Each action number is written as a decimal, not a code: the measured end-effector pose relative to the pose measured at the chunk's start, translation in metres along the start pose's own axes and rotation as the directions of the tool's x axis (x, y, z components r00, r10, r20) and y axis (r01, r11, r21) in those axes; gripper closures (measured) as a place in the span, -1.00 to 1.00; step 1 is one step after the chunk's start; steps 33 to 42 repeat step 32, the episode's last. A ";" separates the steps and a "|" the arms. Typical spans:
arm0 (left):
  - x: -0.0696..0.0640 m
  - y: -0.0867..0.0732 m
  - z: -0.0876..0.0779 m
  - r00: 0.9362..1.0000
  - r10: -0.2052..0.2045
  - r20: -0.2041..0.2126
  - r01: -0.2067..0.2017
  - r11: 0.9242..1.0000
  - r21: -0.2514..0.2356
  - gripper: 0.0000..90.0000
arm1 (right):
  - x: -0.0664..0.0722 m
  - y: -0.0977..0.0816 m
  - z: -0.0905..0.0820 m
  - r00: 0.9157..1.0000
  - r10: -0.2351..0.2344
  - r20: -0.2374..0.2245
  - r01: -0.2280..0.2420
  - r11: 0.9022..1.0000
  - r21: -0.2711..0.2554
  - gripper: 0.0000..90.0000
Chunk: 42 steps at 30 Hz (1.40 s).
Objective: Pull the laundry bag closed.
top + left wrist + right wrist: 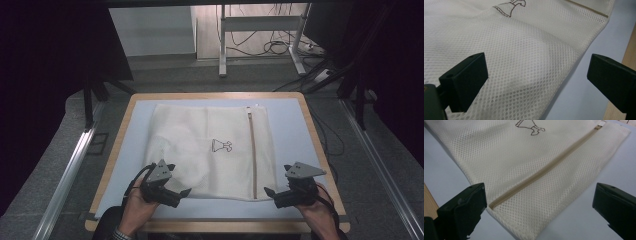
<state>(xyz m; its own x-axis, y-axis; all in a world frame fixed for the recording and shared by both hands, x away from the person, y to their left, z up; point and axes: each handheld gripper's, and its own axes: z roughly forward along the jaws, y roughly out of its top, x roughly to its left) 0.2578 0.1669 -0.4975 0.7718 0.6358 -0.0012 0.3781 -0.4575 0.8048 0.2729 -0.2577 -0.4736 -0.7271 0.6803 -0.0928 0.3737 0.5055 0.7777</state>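
While laid flat: mesh laundry bag (210, 150) covers the middle of the blue mat (290, 130).
Zipper (251, 150): runs along bag's right side.
Left gripper (172, 182): jaws wide, over near-left bag corner, empty.
Right gripper (270, 192): jaws wide, at near-right corner, empty.

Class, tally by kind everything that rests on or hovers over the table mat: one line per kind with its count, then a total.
Mesh laundry bag: 1, white, lying flat
Zip on the bag: 1, tan
Printed dress motif: 1
Grippers: 2, the left gripper and the right gripper, both open
Total: 5
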 end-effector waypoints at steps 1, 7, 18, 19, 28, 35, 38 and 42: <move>0.001 -0.001 -0.001 1.000 -0.004 -0.001 0.004 1.000 -0.001 -0.93 | 0.000 -0.001 -0.001 1.000 0.000 0.002 0.000 1.000 0.001 -1.00; 0.004 -0.006 -0.007 1.000 -0.013 -0.011 0.013 1.000 0.007 -0.95 | -0.002 -0.010 -0.011 1.000 0.012 0.023 -0.012 1.000 0.007 -1.00; 0.008 -0.017 -0.015 0.999 -0.030 -0.042 0.032 0.999 0.032 -0.99 | -0.006 -0.031 -0.026 0.997 0.065 0.041 -0.066 0.997 0.027 -1.00; 0.008 -0.019 -0.016 0.998 -0.032 -0.045 0.033 0.999 0.038 -0.99 | -0.006 -0.032 -0.027 0.997 0.069 0.041 -0.070 0.997 0.031 -1.00; 0.008 -0.027 -0.020 0.997 -0.043 -0.061 0.047 0.997 0.060 -0.99 | -0.005 -0.043 -0.033 0.995 0.082 0.050 -0.085 0.995 0.057 -1.00; 0.008 -0.026 -0.020 0.997 -0.040 -0.062 0.043 0.997 0.061 -0.99 | -0.006 -0.043 -0.033 0.996 0.080 0.049 -0.083 0.995 0.062 -1.00; 0.008 -0.026 -0.020 0.997 -0.040 -0.062 0.043 0.997 0.061 -0.99 | -0.006 -0.043 -0.033 0.996 0.080 0.049 -0.083 0.995 0.062 -1.00; 0.008 -0.026 -0.020 0.997 -0.040 -0.062 0.043 0.997 0.061 -0.99 | -0.006 -0.043 -0.033 0.996 0.080 0.049 -0.083 0.995 0.062 -1.00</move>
